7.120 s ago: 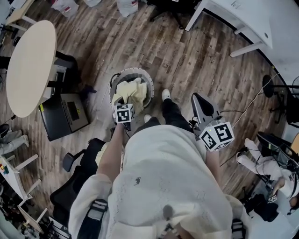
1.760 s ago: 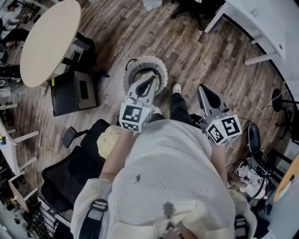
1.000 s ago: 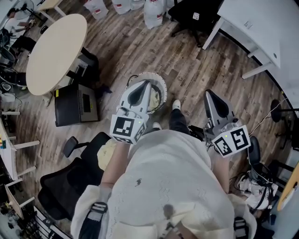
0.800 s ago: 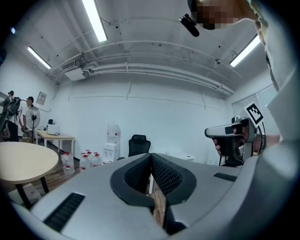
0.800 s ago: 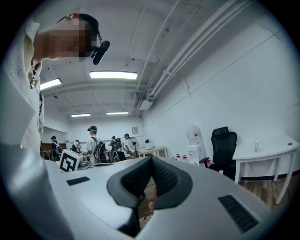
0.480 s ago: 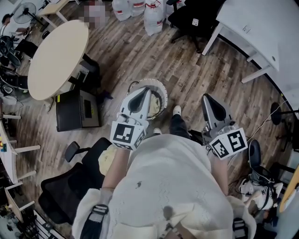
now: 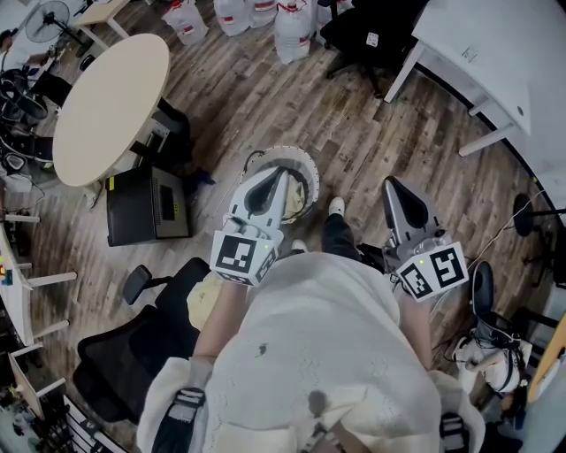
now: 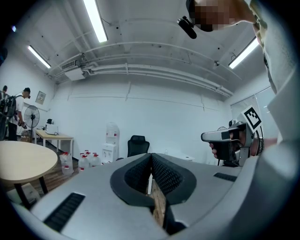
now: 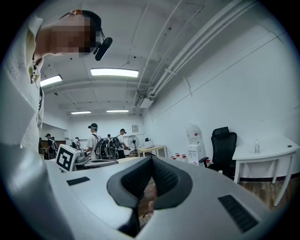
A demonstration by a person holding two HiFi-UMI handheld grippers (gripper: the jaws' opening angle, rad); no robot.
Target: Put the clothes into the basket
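The round basket (image 7: 303,159) with a white rim stands on the wood floor in front of the person's feet, with pale yellow clothes (image 7: 299,191) inside it. My left gripper (image 7: 282,169) is held level above the basket, jaws shut with nothing between them; in the left gripper view its tips (image 8: 151,155) meet. My right gripper (image 7: 387,181) is held level to the right of the basket, over bare floor, its jaws (image 9: 150,159) also shut and empty. Another pale yellow garment (image 7: 202,296) lies on the black chair at my lower left.
A round beige table (image 7: 110,102) and a black case (image 7: 146,208) stand to the left. A black office chair (image 7: 133,345) is close at lower left. Water jugs (image 7: 292,18) and a white desk (image 7: 495,53) lie beyond. Cables and gear (image 7: 495,336) crowd the right.
Seven seconds ago the left gripper was low at the basket over the clothes; it now sits raised and level. Over the last second neither gripper has visibly moved.
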